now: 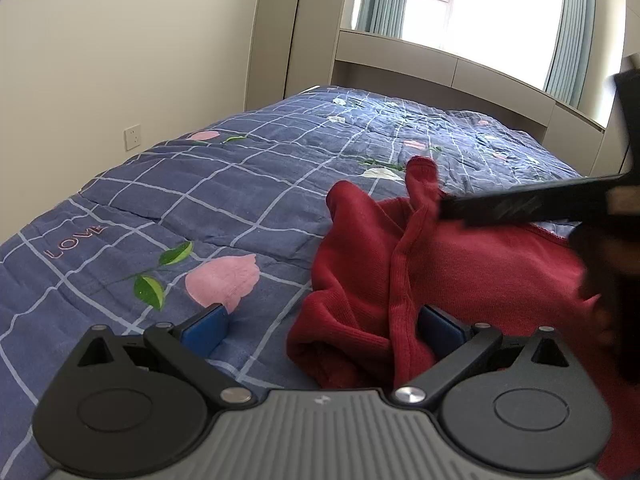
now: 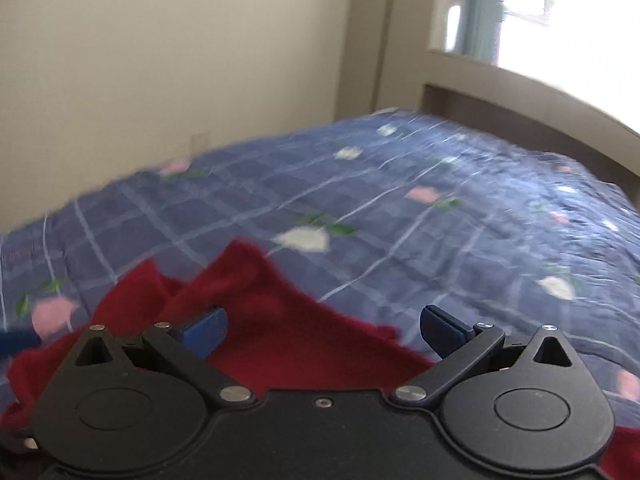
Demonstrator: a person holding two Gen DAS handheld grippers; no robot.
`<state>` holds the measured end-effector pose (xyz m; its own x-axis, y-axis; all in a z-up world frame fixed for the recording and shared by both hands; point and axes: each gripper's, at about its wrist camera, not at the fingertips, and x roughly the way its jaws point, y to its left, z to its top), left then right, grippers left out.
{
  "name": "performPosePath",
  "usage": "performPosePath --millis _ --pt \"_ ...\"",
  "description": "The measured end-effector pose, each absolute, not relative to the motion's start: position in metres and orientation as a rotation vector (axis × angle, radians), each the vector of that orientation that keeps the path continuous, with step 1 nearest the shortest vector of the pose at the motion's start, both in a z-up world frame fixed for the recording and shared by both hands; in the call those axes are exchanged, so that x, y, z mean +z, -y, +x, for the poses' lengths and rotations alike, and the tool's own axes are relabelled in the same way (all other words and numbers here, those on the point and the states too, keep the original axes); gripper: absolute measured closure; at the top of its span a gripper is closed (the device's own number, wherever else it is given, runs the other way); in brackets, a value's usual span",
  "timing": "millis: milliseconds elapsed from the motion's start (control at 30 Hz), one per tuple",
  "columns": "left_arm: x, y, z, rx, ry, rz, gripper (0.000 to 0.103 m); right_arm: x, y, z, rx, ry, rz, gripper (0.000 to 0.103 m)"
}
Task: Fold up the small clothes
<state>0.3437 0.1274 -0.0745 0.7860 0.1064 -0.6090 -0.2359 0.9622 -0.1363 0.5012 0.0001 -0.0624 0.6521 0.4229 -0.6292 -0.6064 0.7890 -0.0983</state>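
A crumpled dark red knit garment (image 1: 420,264) lies on the blue checked floral quilt (image 1: 224,184). My left gripper (image 1: 324,326) is open, low over the garment's left edge; its right blue pad (image 1: 440,326) touches the red cloth, its left pad (image 1: 206,330) is over bare quilt. The right gripper's dark body (image 1: 532,200) crosses the right side of this view, blurred. In the right wrist view my right gripper (image 2: 324,330) is open and empty just above the red garment (image 2: 280,320), which rises in a peak between the pads. That view is motion-blurred.
The quilt (image 2: 440,220) covers a bed against a cream wall (image 1: 120,60) with a socket (image 1: 133,137). A beige headboard shelf (image 1: 460,68), window and teal curtains (image 1: 572,28) stand at the far end.
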Motion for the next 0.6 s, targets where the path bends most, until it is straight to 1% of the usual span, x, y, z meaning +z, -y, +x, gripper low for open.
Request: performPosePath --millis 67,200,300,433,600 --pt "-0.075 -0.127 0.344 0.186 -0.642 -0.211 0.0 -0.072 -0.008 0.501 0.587 -0.632 -0.351 0.001" --pt "-0.075 -0.128 0.344 0.186 -0.642 -0.211 0.0 -0.07 -0.002 0.503 0.593 -0.639 -0.306 0.001" --pt "-0.075 -0.128 0.343 0.185 -0.64 -0.212 0.0 -0.063 0.009 0.497 0.545 -0.605 -0.29 0.001" --pt "-0.075 -0.127 0.343 0.185 -0.639 -0.213 0.0 -0.047 0.046 0.479 0.463 -0.552 -0.321 0.001" --pt "-0.075 -0.126 0.343 0.186 -0.639 -0.211 0.0 -0.048 0.108 0.474 0.34 -0.529 -0.422 0.001"
